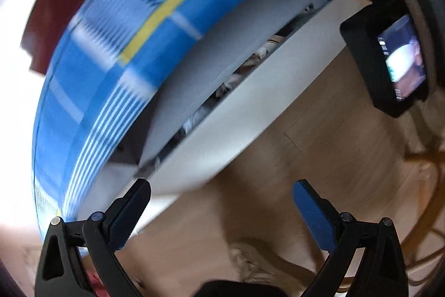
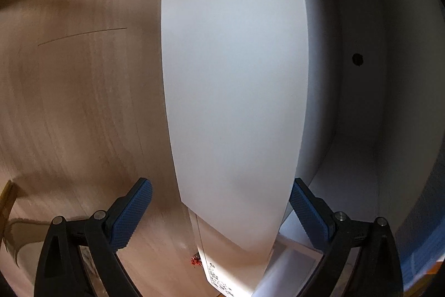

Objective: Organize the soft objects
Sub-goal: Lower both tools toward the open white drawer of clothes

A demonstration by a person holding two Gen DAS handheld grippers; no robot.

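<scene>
In the left wrist view our left tool [image 1: 222, 202] gapes empty over the wooden floor [image 1: 319, 157]; pale soft clothes [image 1: 236, 74] sit inside the slightly open white drawer [image 1: 244, 113]. The right wrist view shows our right tool [image 2: 221, 199] spread wide, the drawer's front panel [image 2: 233, 91] between its fingers.

We carry two matching grippers: the left gripper [image 1: 222, 202] and right gripper [image 2: 221, 199] each have black angular arms, silver pivot screws and blue textured finger pads [image 2: 132, 216]. At upper right of the left view sits a black-cased camera screen [image 1: 403, 63].
</scene>
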